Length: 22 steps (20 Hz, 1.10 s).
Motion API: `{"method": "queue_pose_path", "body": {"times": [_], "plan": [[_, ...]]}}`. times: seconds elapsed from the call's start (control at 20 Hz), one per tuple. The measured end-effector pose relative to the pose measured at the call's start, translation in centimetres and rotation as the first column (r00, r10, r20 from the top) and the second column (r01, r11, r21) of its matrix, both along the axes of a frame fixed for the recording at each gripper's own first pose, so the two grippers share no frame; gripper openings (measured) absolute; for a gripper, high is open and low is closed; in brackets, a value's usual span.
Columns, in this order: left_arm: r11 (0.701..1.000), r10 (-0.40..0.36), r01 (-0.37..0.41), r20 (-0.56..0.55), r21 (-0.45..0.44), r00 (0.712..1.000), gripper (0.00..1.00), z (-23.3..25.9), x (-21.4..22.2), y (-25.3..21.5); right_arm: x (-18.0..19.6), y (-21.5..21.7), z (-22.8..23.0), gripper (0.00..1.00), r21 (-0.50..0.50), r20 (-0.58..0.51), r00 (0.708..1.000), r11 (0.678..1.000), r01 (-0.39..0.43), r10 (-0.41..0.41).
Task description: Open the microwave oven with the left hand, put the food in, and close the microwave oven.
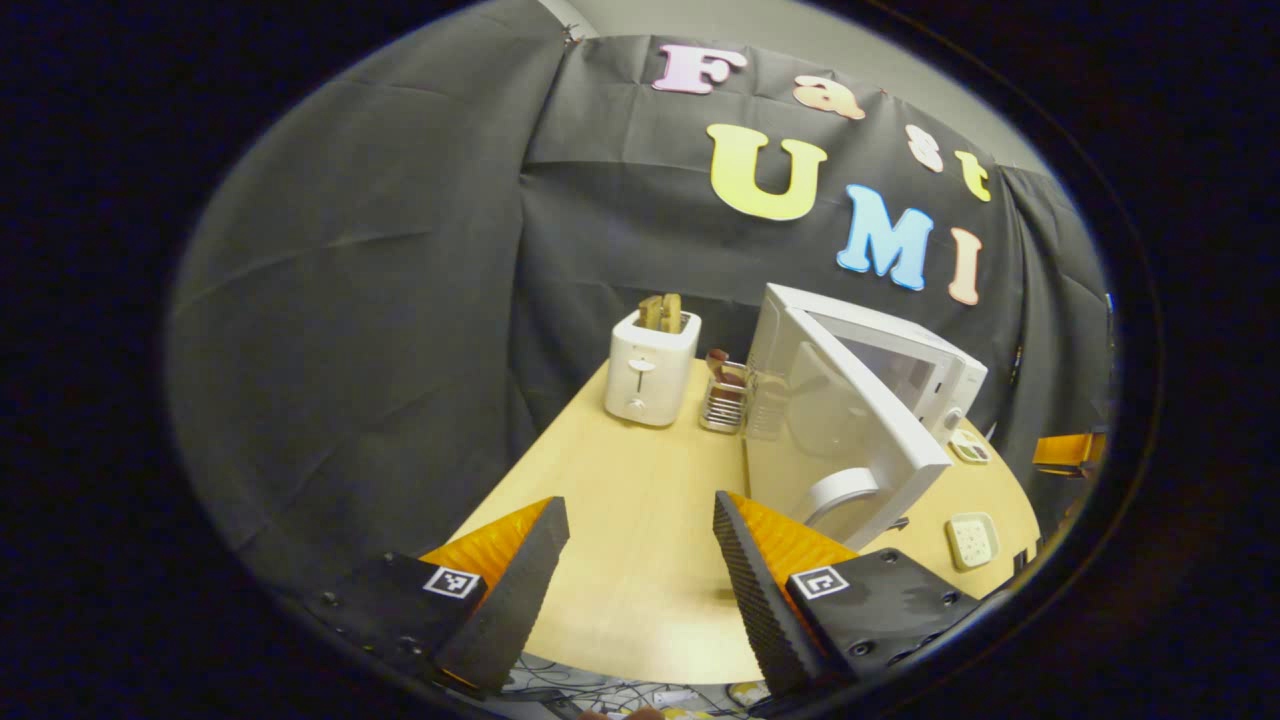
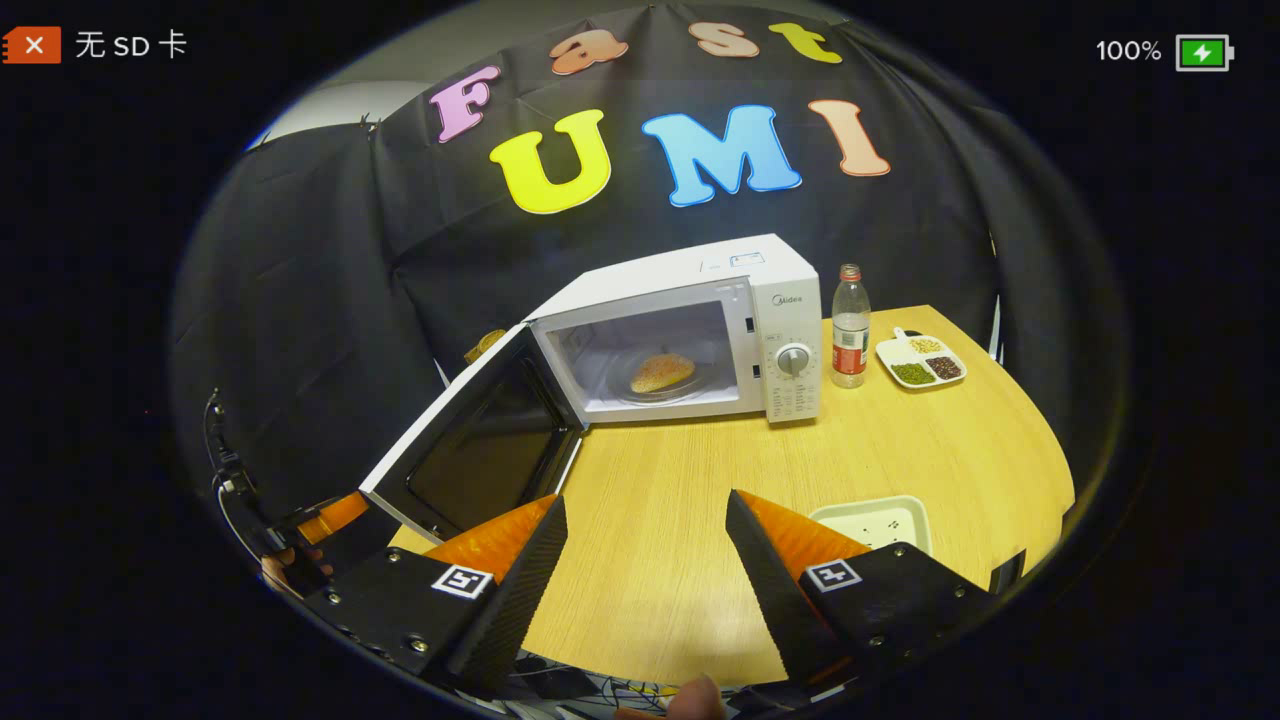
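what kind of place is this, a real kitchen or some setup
Most likely a staged recording booth, not a real kitchen: a black cloth wall hangs behind one wooden table that bears a microwave oven, a toaster and a water bottle.

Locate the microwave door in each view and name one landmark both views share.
Left gripper view: the microwave door stands open right of centre, outer face and handle toward the camera.
Right gripper view: the door swings out lower left, dark inner window showing.
Shared landmark: the wooden table.
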<state>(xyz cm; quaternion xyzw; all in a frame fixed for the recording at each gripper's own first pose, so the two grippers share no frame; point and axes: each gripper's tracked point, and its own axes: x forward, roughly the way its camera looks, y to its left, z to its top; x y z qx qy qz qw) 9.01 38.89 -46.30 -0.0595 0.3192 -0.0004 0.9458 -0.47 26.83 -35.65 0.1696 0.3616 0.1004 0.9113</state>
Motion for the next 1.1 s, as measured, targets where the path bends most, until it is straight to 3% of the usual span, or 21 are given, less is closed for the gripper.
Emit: {"method": "queue_pose_path", "body": {"times": [0.05, 0.1, 0.3, 0.45, 0.5, 0.55, 0.6, 0.65, 0.75, 0.8, 0.85, 0.95, 1.0, 1.1], "plan": [[1.0, -0.021, 0.021, -0.011, -0.002, 1.0, 0.94, -0.7, 0.3, -0.7, -0.4, -0.7, 0.5, 0.98, -0.002, 0.0, 1.0, 1.0, 0.013, -0.013], [0.999, -0.044, 0.044, -0.019, -0.007, 0.999, 1.0, -1.3, 0.5, -1.6, -0.7, -1.5, 1.1, 0.98, 0.0, 0.004, 1.0, 1.0, 0.029, -0.029], [0.995, -0.095, 0.095, -0.032, 0.002, 0.995, 1.0, -2.2, 0.6, -4.8, -1.2, -4.4, 2.2, 0.98, -0.002, 0.011, 0.997, 0.997, 0.075, -0.075], [0.99, -0.132, 0.129, -0.045, -0.065, 0.99, 0.92, -2.6, 0.2, -9.0, -1.6, -6.6, 2.5, 0.98, 0.005, 0.013, 0.995, 0.995, 0.099, -0.099], [0.988, -0.145, 0.142, -0.042, -0.06, 0.989, 0.96, -2.2, 0.3, -10.2, -2.0, -7.2, 2.4, 0.98, 0.01, 0.008, 0.995, 0.995, 0.098, -0.098], [0.987, -0.159, 0.157, -0.035, -0.044, 0.987, 0.92, -2.0, 0.5, -11.5, -2.2, -7.9, 2.5, 0.98, 0.019, 0.008, 0.995, 0.995, 0.098, -0.098], [0.985, -0.173, 0.172, -0.032, -0.027, 0.984, 0.96, -1.6, 0.8, -12.8, -2.5, -8.8, 2.5, 0.98, 0.022, 0.009, 0.995, 0.995, 0.1, -0.1], [0.982, -0.19, 0.189, -0.032, -0.017, 0.981, 0.92, -1.4, 1.1, -14.3, -2.7, -9.6, 2.8, 0.98, 0.028, 0.015, 0.995, 0.995, 0.096, -0.097], [0.975, -0.22, 0.22, -0.034, -0.004, 0.975, 1.0, -0.7, 1.6, -17.4, -3.2, -11.4, 3.0, 0.98, 0.04, 0.022, 0.996, 0.996, 0.085, -0.086], [0.973, -0.232, 0.232, -0.033, 0.013, 0.972, 0.92, -0.2, 2.1, -18.8, -3.4, -12.3, 3.2, 0.98, 0.052, 0.027, 0.996, 0.995, 0.082, -0.083], [0.97, -0.24, 0.241, -0.031, 0.03, 0.97, 0.96, 0.0, 2.2, -19.9, -3.5, -13.6, 3.2, 0.98, 0.06, 0.024, 0.996, 0.995, 0.085, -0.087], [0.968, -0.246, 0.247, -0.038, 0.045, 0.969, 0.92, 0.2, 3.3, -22.6, -3.8, -16.1, 3.6, 0.98, 0.093, 0.018, 0.995, 0.991, 0.099, -0.101], [0.967, -0.247, 0.249, -0.042, 0.046, 0.968, 1.0, 0.0, 3.8, -24.0, -3.9, -17.4, 3.7, 0.98, 0.107, 0.019, 0.994, 0.988, 0.107, -0.11], [0.968, -0.245, 0.247, -0.034, 0.053, 0.969, 0.96, 0.0, 5.7, -26.4, -4.3, -19.5, 4.1, 0.98, 0.118, 0.032, 0.993, 0.987, 0.105, -0.11]]}}
